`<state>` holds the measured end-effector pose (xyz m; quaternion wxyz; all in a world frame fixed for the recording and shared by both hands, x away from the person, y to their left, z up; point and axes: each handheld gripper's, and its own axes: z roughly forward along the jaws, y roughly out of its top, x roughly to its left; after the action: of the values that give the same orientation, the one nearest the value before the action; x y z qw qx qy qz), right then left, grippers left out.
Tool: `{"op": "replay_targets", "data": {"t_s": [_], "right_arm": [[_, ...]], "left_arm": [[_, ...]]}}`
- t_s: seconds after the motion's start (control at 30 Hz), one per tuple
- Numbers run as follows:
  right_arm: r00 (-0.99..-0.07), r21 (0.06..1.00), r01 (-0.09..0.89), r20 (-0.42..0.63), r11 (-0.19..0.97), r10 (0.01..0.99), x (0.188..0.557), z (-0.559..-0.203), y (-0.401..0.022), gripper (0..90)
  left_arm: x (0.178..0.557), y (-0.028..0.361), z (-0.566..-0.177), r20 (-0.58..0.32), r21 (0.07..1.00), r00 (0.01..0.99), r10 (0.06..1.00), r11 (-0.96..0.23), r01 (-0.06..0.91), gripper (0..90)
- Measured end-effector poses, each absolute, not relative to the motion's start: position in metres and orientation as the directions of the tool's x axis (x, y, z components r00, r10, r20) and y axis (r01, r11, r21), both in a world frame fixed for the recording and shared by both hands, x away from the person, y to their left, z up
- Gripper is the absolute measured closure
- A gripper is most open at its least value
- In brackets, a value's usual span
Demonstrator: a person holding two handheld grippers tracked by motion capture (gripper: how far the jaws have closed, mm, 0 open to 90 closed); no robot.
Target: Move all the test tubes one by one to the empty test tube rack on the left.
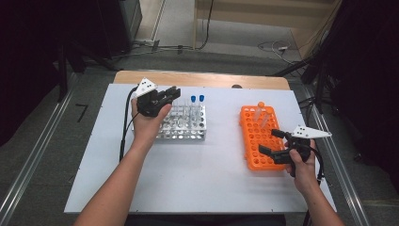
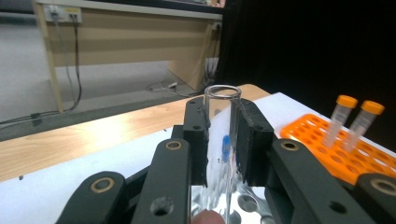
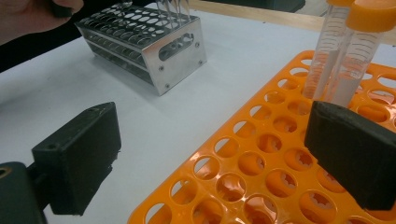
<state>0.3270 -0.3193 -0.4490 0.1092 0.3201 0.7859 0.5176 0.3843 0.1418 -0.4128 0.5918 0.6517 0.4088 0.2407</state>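
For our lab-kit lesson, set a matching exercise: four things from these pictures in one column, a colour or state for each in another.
Things:
1. left tongs
2. right tongs
3. plastic rack
4. metal rack

States:
A. orange
B. open over a rack
C. silver, holding blue-capped tubes
D. shut on a glass tube

Pairs: 1-D, 2-B, 3-A, 4-C

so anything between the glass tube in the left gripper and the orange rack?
Nothing visible. The left gripper is shut on the clear glass tube above the metal rack. Between that and the orange rack lies bare white table. The right gripper sits open over the orange rack's near end, with two orange-capped tubes at its far end.
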Motion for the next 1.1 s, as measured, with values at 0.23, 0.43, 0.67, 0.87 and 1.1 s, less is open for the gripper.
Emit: {"op": "replay_targets", "data": {"t_s": [0.23,0.43,0.67,0.87,1.1], "right_arm": [[-0.773,0.889,0.382,0.158,0.253,0.615,0.326,-0.449,-0.32,2.6],[-0.772,0.89,0.381,0.158,0.25,0.616,0.327,-0.449,-0.32,2.6],[-0.772,0.89,0.382,0.159,0.249,0.616,0.327,-0.449,-0.32,2.6],[-0.769,0.89,0.384,0.16,0.247,0.618,0.327,-0.45,-0.32,2.7],[-0.767,0.886,0.389,0.159,0.253,0.622,0.328,-0.45,-0.319,2.7]], "left_arm": [[0.398,0.136,-0.418,-0.173,0.967,0.531,0.829,0.041,0.25,76.5],[0.406,0.134,-0.426,-0.187,0.961,0.523,0.832,0.044,0.273,76.5],[0.411,0.134,-0.432,-0.195,0.954,0.499,0.845,0.046,0.296,76.4],[0.411,0.129,-0.432,-0.168,0.947,0.514,0.841,-0.008,0.323,75.9],[0.411,0.129,-0.431,-0.168,0.916,0.504,0.847,-0.055,0.398,73.9]]}}
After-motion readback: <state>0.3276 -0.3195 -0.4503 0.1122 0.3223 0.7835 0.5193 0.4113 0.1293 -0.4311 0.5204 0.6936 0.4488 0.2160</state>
